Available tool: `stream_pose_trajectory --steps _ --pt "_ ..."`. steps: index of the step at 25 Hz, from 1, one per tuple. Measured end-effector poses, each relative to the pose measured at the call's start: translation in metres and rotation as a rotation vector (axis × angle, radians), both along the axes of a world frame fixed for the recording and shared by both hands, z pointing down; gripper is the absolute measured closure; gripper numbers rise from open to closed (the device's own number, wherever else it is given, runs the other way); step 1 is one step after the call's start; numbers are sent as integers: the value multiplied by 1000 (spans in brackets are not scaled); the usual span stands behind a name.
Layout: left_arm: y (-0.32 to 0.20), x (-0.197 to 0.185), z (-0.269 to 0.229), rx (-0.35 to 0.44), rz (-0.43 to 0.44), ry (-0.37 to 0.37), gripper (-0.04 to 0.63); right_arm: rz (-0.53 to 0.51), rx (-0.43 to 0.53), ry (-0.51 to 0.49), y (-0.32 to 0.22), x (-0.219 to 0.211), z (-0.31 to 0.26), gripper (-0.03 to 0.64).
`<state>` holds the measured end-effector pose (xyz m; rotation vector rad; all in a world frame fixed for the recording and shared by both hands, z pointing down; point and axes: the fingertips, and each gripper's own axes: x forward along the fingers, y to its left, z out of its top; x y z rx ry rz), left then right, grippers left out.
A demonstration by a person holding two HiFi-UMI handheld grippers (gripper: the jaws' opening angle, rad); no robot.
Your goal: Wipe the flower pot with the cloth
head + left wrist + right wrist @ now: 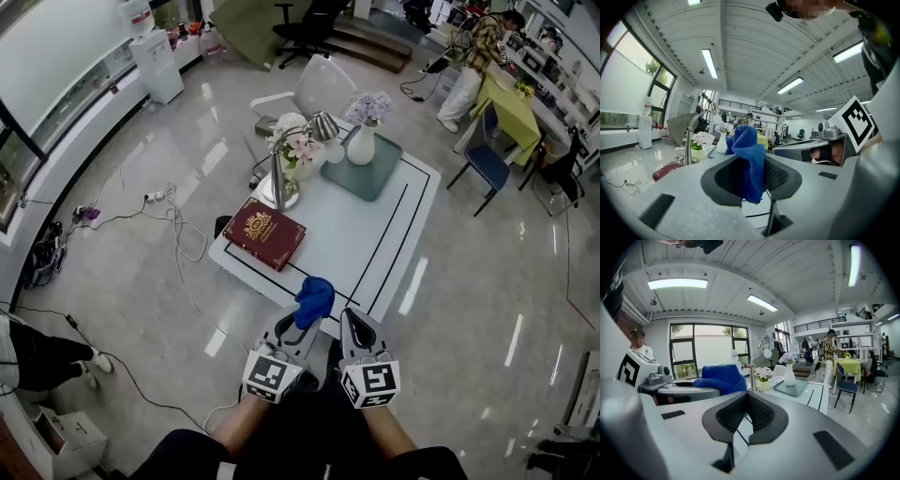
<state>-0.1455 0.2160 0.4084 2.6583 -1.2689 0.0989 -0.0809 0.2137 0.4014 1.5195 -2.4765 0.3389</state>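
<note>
No words can be read.
Only a gold mark is seen on the red book (265,232); no letters can be made out.

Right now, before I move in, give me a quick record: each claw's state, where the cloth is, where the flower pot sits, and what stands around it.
left claw: shut on the blue cloth, held near the table's near edge
right claw: shut, empty, beside the left one
flower pot: upright on the table's far side, beside the lamp, untouched
neighbours: red book nearer the claws; white vase on a teal tray to the pot's right
wiping: not yet begun
</note>
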Motion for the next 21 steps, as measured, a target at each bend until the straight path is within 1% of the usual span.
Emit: stream_pose_trajectory --steps 7,21 --pt "17 -1 -10 10 8 15 489 25 24 2 19 -2 -7 609" --pt "20 -1 -15 16 17 16 489 32 34 11 27 -2 -14 609"
